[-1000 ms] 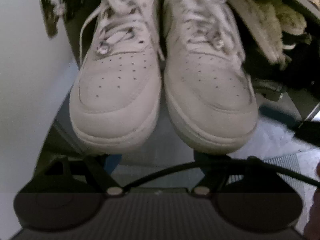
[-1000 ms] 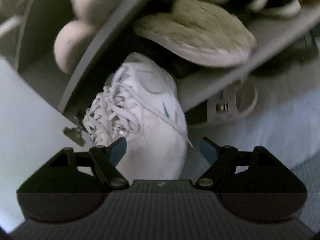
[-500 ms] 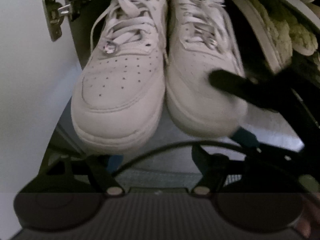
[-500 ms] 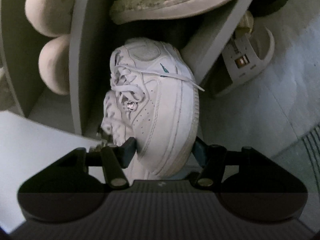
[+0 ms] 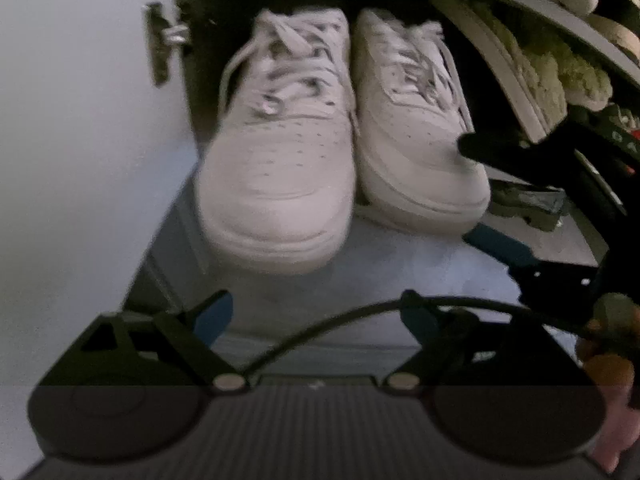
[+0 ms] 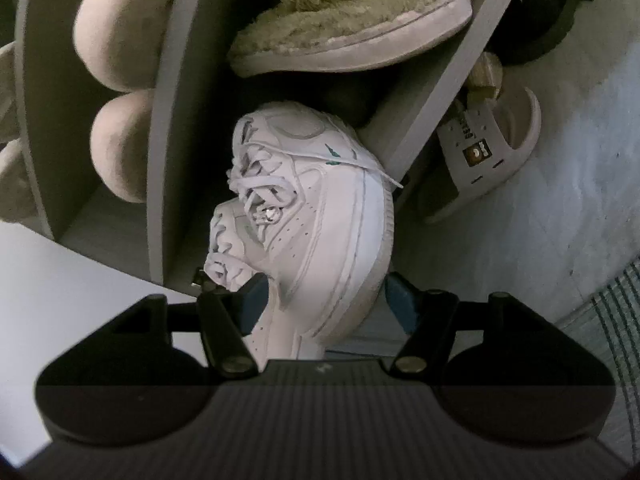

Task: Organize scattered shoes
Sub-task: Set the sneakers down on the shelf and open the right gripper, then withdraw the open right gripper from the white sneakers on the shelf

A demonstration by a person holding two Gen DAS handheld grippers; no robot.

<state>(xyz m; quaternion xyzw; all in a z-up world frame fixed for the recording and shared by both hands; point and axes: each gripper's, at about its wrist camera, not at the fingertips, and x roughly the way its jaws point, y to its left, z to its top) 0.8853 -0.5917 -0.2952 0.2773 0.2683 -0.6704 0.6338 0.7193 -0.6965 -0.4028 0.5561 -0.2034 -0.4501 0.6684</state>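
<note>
Shelf mouth (image 5: 224,56): sneakers (image 5: 280,168) toes outward

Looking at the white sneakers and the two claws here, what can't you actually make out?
- Left wrist view: both white sneakers are motion-blurred, so lace detail is lost.
- Left wrist view: right claw is cut off by the frame's right edge; its upper finger covers part of the right sneaker.
- Right wrist view: the toe of the right sneaker is hidden behind the claw body.
- Right wrist view: the logo on the white slide sandal is too small.
</note>
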